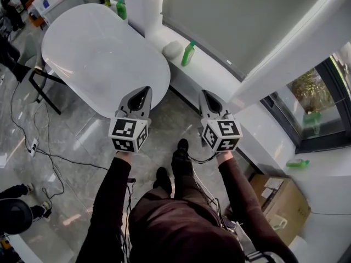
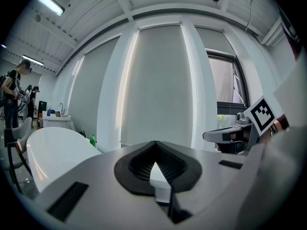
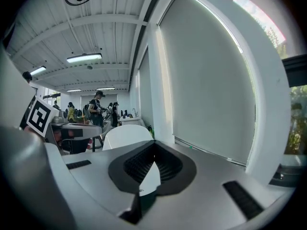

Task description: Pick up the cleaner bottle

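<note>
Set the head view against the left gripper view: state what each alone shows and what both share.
Head view only: the green cleaner bottle on the windowsill, and a cardboard box. Left gripper view only: the ceiling lights. Both: the white table, the right gripper, and a second green bottle beside the pillar.

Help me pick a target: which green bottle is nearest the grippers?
The green bottle beside the white rounded object on the sill; the others sit farther off.
</note>
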Motion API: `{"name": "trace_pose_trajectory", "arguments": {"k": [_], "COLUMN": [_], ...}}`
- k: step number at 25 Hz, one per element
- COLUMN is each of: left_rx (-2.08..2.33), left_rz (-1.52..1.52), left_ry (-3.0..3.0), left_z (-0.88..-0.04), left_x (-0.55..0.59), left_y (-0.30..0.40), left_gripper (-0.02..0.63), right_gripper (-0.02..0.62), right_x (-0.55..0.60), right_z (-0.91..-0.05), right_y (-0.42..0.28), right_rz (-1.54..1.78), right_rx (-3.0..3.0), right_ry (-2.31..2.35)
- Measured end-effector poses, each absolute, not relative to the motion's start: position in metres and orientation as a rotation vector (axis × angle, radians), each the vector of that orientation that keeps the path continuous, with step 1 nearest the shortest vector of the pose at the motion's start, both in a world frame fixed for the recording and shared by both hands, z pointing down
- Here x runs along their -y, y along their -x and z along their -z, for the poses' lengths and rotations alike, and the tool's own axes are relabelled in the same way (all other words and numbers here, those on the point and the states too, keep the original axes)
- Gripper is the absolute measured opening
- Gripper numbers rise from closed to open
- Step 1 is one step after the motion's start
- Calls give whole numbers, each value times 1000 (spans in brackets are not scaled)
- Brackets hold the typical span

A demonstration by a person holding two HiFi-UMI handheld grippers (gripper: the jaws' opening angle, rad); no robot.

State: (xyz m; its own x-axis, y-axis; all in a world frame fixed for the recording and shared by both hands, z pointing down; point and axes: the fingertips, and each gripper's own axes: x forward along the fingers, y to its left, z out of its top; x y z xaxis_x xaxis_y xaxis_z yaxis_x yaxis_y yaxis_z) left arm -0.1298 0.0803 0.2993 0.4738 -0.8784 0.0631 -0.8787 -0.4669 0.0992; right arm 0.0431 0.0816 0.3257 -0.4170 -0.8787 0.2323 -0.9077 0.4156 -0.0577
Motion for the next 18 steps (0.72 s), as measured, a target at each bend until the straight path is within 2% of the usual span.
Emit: {"name": "trace_pose_trajectory", "arguments": {"k": [18], "left_rx": [1524], "left_rz": [-49], "left_ry": [-2570], "left_z": [-324], "left_x": [18], "left_y": [90], "left_gripper": [8], "right_gripper": [2], "right_x": [16], "right_z": [-354], "right_y": [-81], "right_rz": [-323], "right_rx": [2458], "right_ry": [-1569]}}
